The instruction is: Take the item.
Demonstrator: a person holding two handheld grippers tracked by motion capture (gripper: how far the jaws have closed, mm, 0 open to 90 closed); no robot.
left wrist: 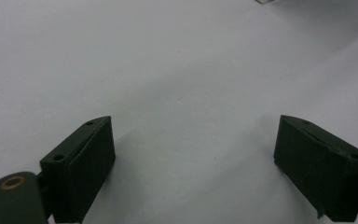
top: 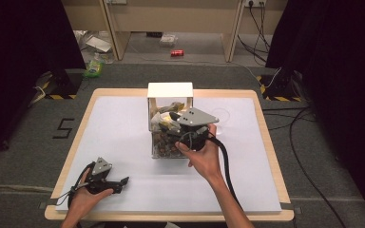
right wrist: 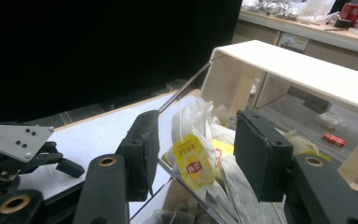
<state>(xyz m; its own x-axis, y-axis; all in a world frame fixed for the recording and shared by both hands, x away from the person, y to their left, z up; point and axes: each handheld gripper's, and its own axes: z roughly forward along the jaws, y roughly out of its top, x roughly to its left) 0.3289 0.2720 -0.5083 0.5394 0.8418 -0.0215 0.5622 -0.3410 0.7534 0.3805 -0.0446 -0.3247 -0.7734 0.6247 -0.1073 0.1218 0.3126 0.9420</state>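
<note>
**Right gripper at clear box, left gripper parked**

Clear box (top: 164,142) sat mid-table on white mat (top: 123,133), landmark for all below. Long axis ran away from the person; far end under a white-topped wooden frame (top: 170,89). Near part held brown items, too small to identify; far part stuffed with tea bags (right wrist: 200,140).

Right gripper (top: 173,124) held by right hand (top: 204,154) over the box's right side, pointed left and slightly away across the box. Jaws parted in the right gripper view, one outside the clear wall, the other over the contents; yellow-tagged tea bag (right wrist: 195,161) between them, tag hanging upright. Contact with the pads not resolvable; no closed grasp seen.

Left gripper (top: 119,183) well apart from the box, near-left of it, close to the table's near edge, in left hand (top: 83,199). Pointed right, along that edge. Jaws spread wide in the left gripper view, bare mat between, nothing held.

Red can (top: 177,53) on floor beyond the box.
</note>
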